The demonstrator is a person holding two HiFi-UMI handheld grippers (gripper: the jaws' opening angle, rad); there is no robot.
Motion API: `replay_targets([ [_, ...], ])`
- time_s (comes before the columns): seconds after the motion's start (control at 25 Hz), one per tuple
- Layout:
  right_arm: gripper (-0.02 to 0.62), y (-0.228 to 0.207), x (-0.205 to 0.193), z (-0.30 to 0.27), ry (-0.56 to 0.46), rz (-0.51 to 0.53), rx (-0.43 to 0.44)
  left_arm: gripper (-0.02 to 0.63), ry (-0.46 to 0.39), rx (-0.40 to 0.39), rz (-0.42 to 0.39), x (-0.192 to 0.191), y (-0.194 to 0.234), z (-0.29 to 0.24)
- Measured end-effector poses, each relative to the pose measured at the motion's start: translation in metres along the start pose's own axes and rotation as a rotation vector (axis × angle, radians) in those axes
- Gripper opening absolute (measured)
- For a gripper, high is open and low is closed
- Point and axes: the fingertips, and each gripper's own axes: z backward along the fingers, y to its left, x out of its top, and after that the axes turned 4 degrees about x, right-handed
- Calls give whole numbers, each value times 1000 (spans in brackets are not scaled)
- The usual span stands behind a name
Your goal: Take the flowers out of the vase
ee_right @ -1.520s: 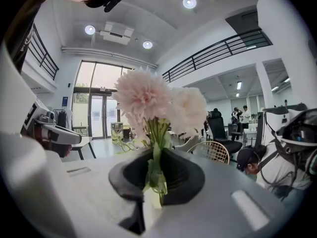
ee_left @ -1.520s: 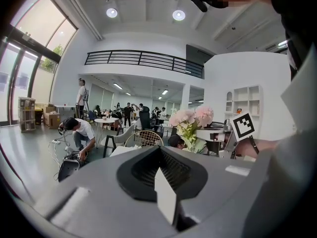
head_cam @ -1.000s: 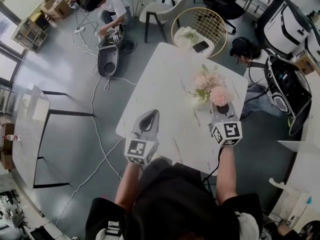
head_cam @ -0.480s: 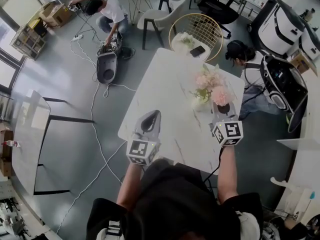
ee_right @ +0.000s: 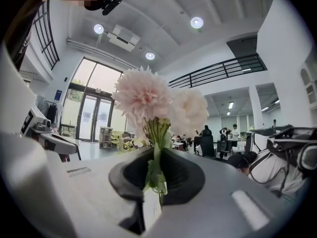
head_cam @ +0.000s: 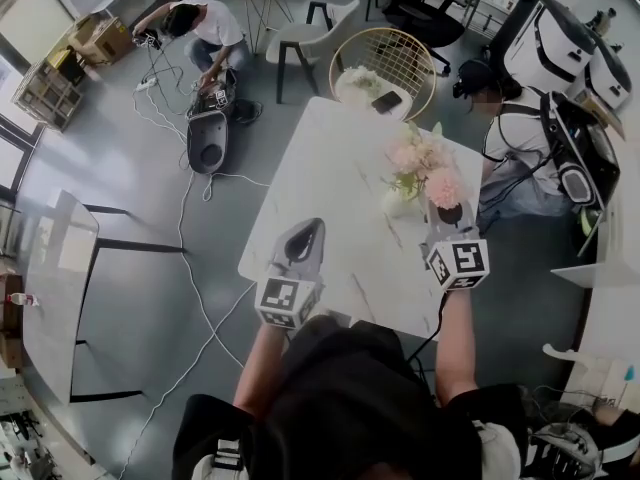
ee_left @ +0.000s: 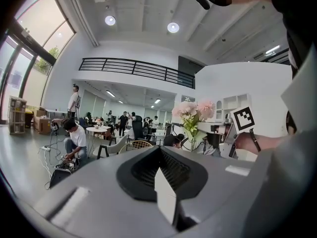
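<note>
Where the right gripper point(ee_right: 154, 185) shows its jaws, they are pressed nearly together on the green stem of a pink flower point(ee_right: 142, 97), its head upright above them. Just left of it in the head view stands the white vase point(head_cam: 397, 205) with the other flowers point(head_cam: 412, 158), close to the right edge of the marble table point(head_cam: 330, 168) — a person point(head_cam: 505, 133) crowds that side. The left gripper point(head_cam: 303, 236), jaws closed on nothing, hovers over bare tabletop near the front edge — open floor lies leftward.
</note>
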Motion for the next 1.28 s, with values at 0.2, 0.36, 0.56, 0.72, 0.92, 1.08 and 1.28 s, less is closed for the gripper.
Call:
replay_targets([
  [0.2,37,8,-2,12,5,-2,-26,8,1,-31,-1,-1,-2,5],
  [0.36,37,13,-4,24,10,-6,-59,8,1,-67,-9,0,-5,8],
  [0.56,37,9,-10,39,22,-27,-114,8,9,-115,-10,4,-12,0],
  [0.72,37,19,-18,56,30,-50,-168,8,12,-163,-22,4,-13,5],
  [0.92,37,37,-31,79,43,-69,-223,8,13,-228,-35,-1,-16,15],
  [1.08,37,40,-40,99,57,-79,-264,8,20,-275,-50,-5,-28,18],
  [1.28,37,51,-46,117,54,-94,-316,8,20,-333,-67,-8,-34,20],
])
